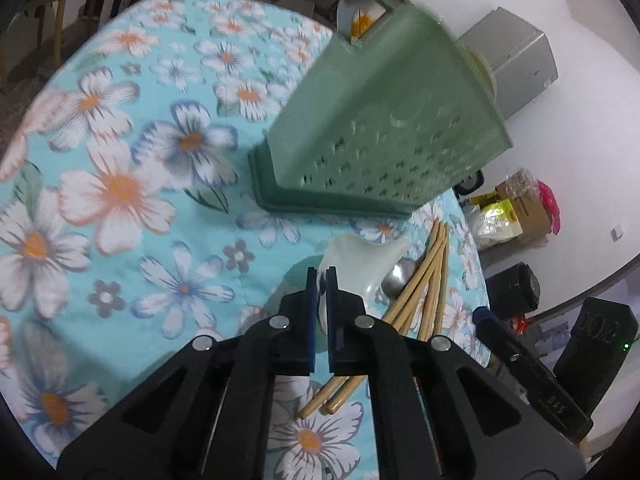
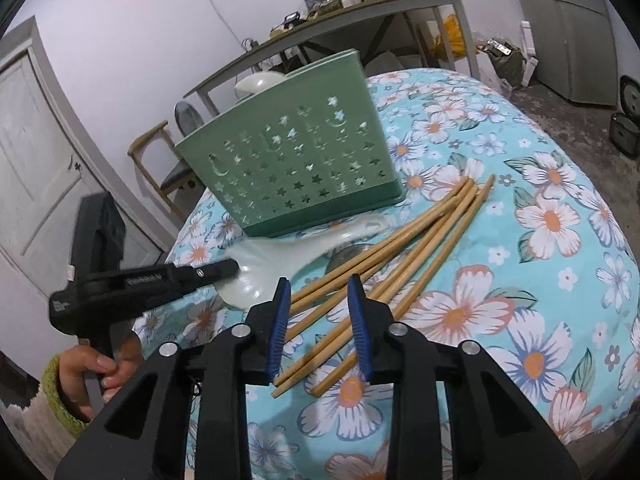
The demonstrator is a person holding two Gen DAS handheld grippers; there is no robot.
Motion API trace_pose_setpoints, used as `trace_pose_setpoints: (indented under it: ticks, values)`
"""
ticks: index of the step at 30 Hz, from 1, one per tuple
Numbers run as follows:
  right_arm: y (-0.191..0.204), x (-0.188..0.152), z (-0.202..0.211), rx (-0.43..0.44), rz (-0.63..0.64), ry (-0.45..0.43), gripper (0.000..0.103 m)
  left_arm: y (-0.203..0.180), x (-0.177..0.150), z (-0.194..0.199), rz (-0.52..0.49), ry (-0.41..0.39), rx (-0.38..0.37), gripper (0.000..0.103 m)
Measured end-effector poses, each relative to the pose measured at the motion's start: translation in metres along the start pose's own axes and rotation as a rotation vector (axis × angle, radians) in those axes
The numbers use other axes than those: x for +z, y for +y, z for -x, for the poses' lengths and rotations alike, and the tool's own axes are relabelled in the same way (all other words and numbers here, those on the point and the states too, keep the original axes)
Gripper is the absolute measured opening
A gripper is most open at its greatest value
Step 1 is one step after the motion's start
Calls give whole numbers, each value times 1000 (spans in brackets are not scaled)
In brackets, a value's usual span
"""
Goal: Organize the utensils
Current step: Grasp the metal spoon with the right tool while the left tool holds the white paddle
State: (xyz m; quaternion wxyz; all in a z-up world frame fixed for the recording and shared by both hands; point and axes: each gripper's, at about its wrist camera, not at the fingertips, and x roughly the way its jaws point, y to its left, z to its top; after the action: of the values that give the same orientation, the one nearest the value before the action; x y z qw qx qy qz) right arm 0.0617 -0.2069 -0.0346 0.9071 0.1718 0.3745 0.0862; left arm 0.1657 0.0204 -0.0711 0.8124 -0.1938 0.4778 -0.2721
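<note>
Little lettering was legible on the floral-clothed table. In the left wrist view, a handwritten mark resembling "045" or "Sh5" stood on the black body of the right gripper (image 1: 536, 376), though its characters could not be made out with certainty. In the right wrist view, the left gripper (image 2: 234, 268) carried a line of pale embossed lettering along its black arm and a small white printed mark near its rear end; both were too blurred to read. The green holder (image 2: 296, 152) bore only star and moon cutouts.
</note>
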Motion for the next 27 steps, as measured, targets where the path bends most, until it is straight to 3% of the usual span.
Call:
trace_pose_setpoints:
  ticks: [9, 15, 23, 27]
  values:
    - [35, 23, -55, 50, 123, 177, 21, -2, 2, 26, -78, -102, 68, 2]
    - [35, 20, -88, 0, 132, 322, 19, 0, -2, 27, -92, -114, 75, 2]
    - [13, 7, -56, -84, 81, 347, 19, -4, -6, 25, -123, -123, 84, 2]
    - [10, 12, -37, -91, 83, 266, 19, -2, -6, 25, -113, -120, 85, 2]
